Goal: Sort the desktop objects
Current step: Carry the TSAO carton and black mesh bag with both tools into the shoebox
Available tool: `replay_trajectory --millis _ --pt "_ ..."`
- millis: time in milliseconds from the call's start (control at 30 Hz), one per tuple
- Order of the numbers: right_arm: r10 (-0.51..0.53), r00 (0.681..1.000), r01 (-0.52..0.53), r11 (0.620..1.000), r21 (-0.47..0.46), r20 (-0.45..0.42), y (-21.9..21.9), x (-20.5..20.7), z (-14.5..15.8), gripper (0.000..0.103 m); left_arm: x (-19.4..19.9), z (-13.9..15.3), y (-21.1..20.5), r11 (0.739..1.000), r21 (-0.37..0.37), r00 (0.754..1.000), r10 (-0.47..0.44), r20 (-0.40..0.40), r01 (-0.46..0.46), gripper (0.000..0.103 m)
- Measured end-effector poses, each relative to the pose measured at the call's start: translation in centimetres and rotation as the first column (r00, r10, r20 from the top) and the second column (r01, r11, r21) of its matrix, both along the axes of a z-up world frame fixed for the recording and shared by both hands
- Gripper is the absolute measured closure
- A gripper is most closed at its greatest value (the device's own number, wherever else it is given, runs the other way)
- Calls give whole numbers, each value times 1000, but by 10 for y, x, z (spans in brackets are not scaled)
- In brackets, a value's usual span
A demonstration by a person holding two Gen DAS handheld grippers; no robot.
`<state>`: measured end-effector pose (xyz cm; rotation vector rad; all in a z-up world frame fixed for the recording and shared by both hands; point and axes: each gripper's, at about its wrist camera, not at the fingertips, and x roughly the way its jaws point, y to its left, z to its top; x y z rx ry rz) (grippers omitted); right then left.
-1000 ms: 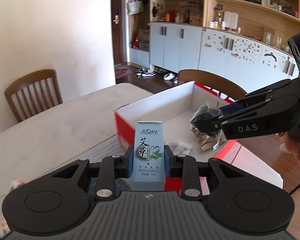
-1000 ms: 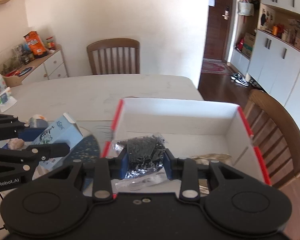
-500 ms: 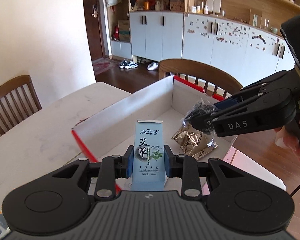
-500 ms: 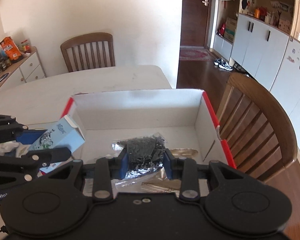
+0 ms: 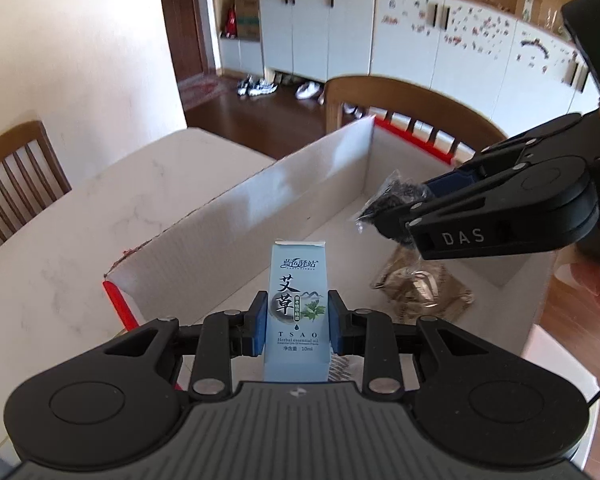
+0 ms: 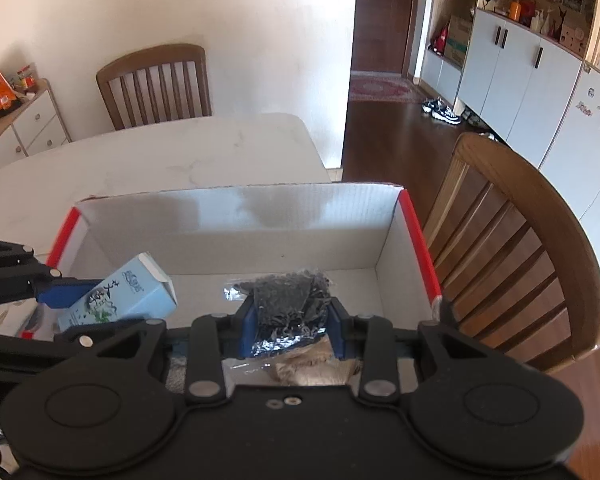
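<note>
The pale blue carton [image 5: 297,300] of herbal essential oil is standing upright between the blue pads of the left gripper [image 5: 297,322], whose fingers [image 5: 259,322] are pinching it by both narrow sides. It is hanging above the near left part of the open cardboard box [image 5: 260,216], a white-walled box with red edges. From the right wrist view the same carton [image 6: 120,298] is leaning over the box's left side, the left gripper [image 6: 96,304] clamping it from the left.

The right gripper [image 6: 290,322] is squeezing a clear packet of dark dried leaves [image 6: 286,300], its fingers [image 6: 248,320] pressing on the packet's sides, with crinkled foil showing at the lower end. In the left wrist view that packet [image 5: 388,200] is sticking out past the right gripper [image 5: 406,214], over the right part of the box. Below it, a brownish gold packet [image 5: 424,286] is lying on the box floor.

The box is sitting on a pale marbled counter [image 6: 180,152], close to its edge. A wooden chair [image 6: 520,240] is standing just beside the box's right wall, and another chair [image 6: 156,80] is standing at the far side of the counter. White cabinets [image 5: 440,44] are lining the far wall, with shoes [image 5: 256,86] on the dark wooden floor [image 6: 392,140] below them.
</note>
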<state>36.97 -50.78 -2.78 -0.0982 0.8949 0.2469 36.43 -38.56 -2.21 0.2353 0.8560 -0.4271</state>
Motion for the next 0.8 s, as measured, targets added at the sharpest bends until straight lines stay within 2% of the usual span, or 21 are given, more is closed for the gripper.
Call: replay_trajectory --millis 200,400,800 --pt "-19 999 18 999 -28 -31 3 21 -15 69 17 -11 -6 998 58 1000 -15 -23 16 75" --pt "-55 992 58 998 16 -118 1 37 -30 69 32 -25 -11 994 100 996 -31 -89 40 75" --pt "-59 977 47 997 -63 -205 12 43 -55 69 45 -41 -18 986 148 979 -45 -198 76 75"
